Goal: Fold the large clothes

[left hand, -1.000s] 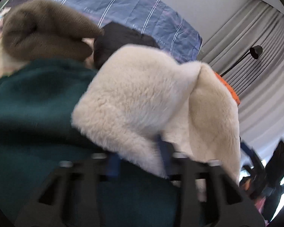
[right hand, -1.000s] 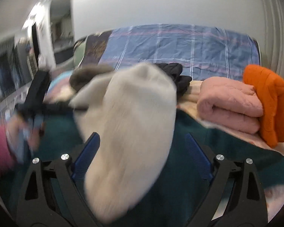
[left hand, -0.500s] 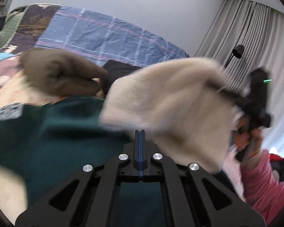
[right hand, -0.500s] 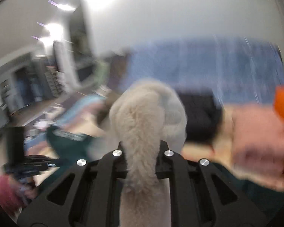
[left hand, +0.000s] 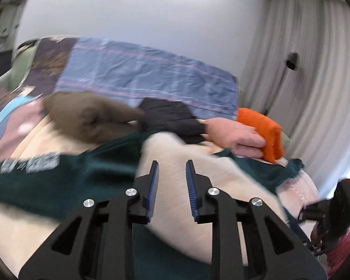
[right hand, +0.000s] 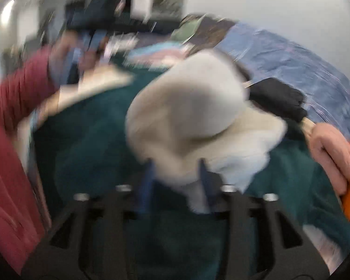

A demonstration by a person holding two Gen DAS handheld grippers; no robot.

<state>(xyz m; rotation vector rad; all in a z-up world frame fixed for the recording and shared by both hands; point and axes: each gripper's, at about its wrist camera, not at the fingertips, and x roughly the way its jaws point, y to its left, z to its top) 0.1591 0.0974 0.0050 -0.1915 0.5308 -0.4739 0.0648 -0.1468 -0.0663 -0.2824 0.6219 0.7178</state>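
A cream fleece garment (left hand: 193, 163) lies bunched on a dark green blanket (left hand: 86, 170) on the bed. My left gripper (left hand: 171, 186) is open, its fingers (left hand: 151, 186) apart with nothing between them, just above the fleece. In the blurred right wrist view the cream fleece (right hand: 193, 116) sits in a heap right in front of my right gripper (right hand: 175, 179); the jaws stand apart, and the fleece overlaps them, so I cannot tell whether they hold it. The right gripper also shows in the left wrist view (left hand: 333, 205) at the far right.
Folded clothes line the back of the bed: a brown one (left hand: 86, 116), a black one (left hand: 172, 116), a pink one (left hand: 235, 135) and an orange one (left hand: 266, 133). A blue plaid cover (left hand: 140, 74) lies behind. Curtains and a floor lamp (left hand: 291, 60) stand at the right.
The left gripper was shut half a second ago and has opened. The right gripper's jaws have parted. The fleece, held up between both grippers, has dropped onto the green blanket.
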